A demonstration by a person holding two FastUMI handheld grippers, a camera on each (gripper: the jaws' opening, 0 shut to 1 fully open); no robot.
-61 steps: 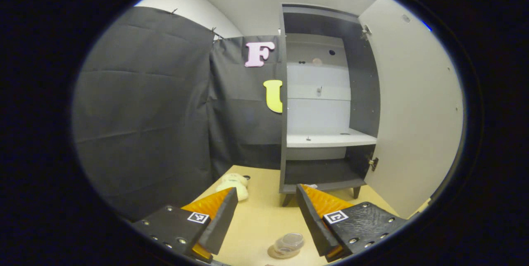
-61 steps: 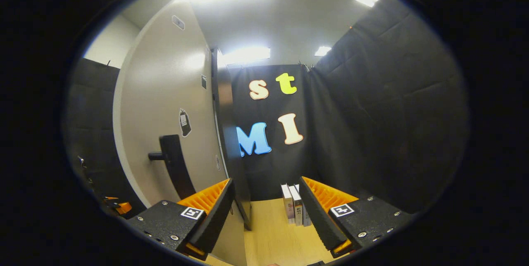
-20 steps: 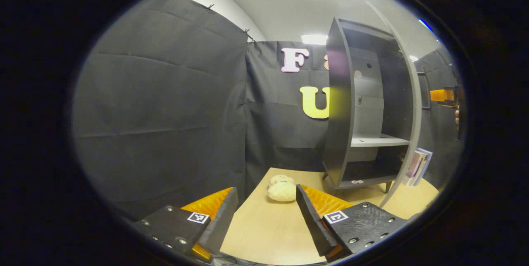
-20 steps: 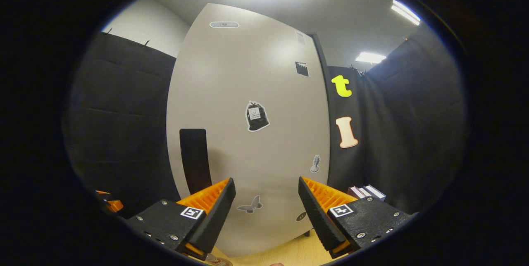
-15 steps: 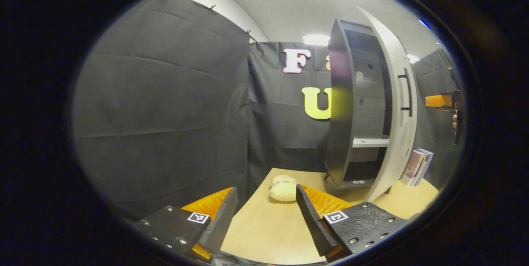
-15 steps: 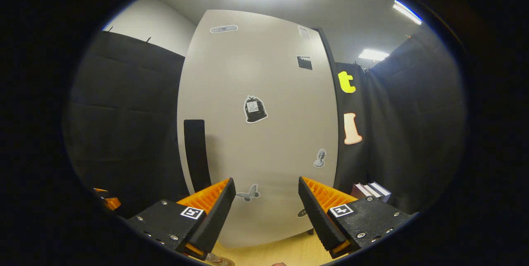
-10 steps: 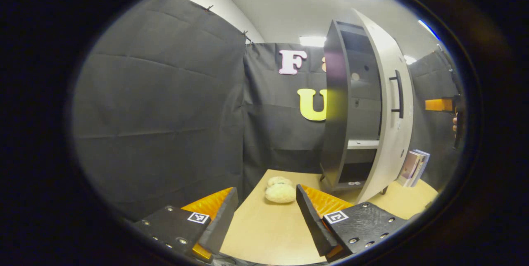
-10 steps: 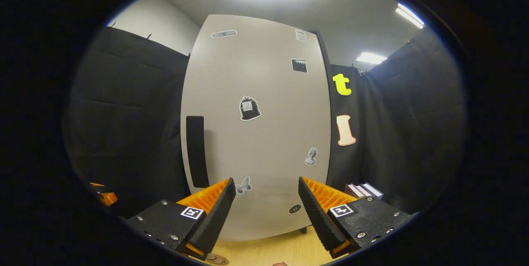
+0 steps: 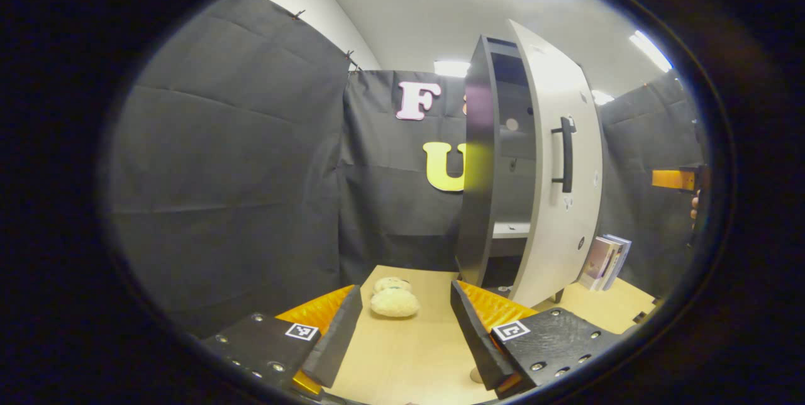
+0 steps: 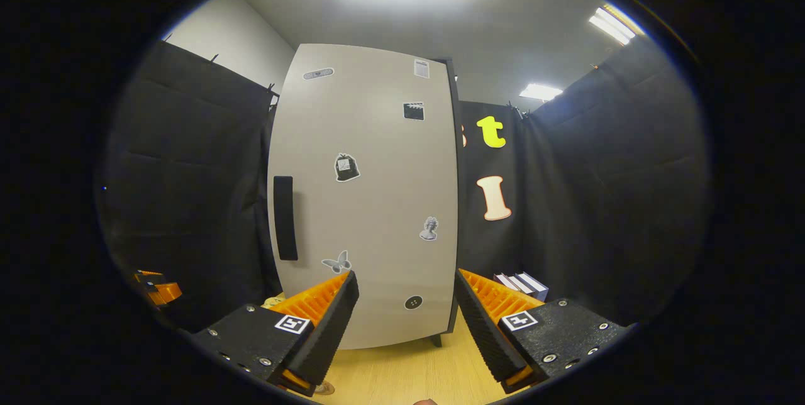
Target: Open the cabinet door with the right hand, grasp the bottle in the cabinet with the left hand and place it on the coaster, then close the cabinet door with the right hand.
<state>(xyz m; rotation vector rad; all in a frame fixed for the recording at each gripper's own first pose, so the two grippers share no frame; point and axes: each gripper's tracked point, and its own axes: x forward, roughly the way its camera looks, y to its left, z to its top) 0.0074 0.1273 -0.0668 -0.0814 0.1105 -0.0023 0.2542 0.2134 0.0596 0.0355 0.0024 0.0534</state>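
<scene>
Two grippers, each with jaws apart and empty: left gripper (image 9: 405,329) low over the table (image 9: 402,361); right gripper (image 10: 405,323) level, facing the cabinet door (image 10: 371,204). Door: rigid panel, likely light on its hinges, nearly closed; best pushed flat or taken by the dark handle (image 10: 285,217).
</scene>
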